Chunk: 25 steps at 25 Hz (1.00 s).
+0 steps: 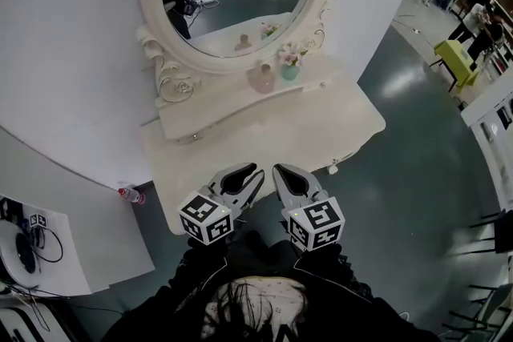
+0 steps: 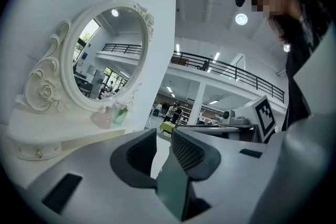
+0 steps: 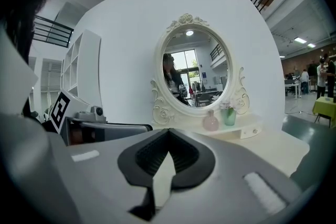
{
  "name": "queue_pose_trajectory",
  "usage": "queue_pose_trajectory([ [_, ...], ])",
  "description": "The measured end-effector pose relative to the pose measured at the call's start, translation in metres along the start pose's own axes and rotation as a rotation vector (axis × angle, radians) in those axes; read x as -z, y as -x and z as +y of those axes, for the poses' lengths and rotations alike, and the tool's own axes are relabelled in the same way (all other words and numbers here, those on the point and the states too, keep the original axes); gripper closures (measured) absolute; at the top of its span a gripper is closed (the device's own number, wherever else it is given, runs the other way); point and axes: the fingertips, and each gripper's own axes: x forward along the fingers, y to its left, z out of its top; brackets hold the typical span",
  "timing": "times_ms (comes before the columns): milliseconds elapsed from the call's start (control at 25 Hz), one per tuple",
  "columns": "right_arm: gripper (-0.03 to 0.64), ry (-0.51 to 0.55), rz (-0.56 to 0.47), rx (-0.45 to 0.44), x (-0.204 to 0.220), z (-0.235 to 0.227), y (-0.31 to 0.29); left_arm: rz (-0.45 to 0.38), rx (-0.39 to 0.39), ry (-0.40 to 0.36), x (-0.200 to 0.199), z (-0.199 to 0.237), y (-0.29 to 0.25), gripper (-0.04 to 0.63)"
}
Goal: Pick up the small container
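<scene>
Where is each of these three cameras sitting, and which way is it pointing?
Head view: on the person's head, looking steeply down at the white dressing table; the left gripper, right gripper and dark clothing show below.
Left gripper view: on the left gripper, looking along its jaws, oval mirror to the left; the person shows upper right.
Right gripper view: on the right gripper, facing the mirror squarely; the left gripper's marker cube shows at left.
Shared: all three see the mirror, pink bottle and green vase.
</scene>
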Motion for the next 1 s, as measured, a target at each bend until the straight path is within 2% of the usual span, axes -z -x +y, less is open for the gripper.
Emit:
queue_pose_trajectory([
  [480, 0.618, -0.007, 0.022, -0.024, -0.004, -0.021, -0.034, 0.018, -0.007, 0.016, -0.005, 0.029, -0.022, 0.514],
  [760, 0.618, 0.006, 0.052, -0.113, -0.007, -0.041, -0.066, -0.004, -0.098, 0.041, -0.011, 0.059, -0.04, 0.514],
  [1000, 0.618, 0.011, 0.076, -0.193, -0.016, -0.076, -0.096, -0.021, -0.182, 0.058, -0.02, 0.083, -0.071, 0.514],
])
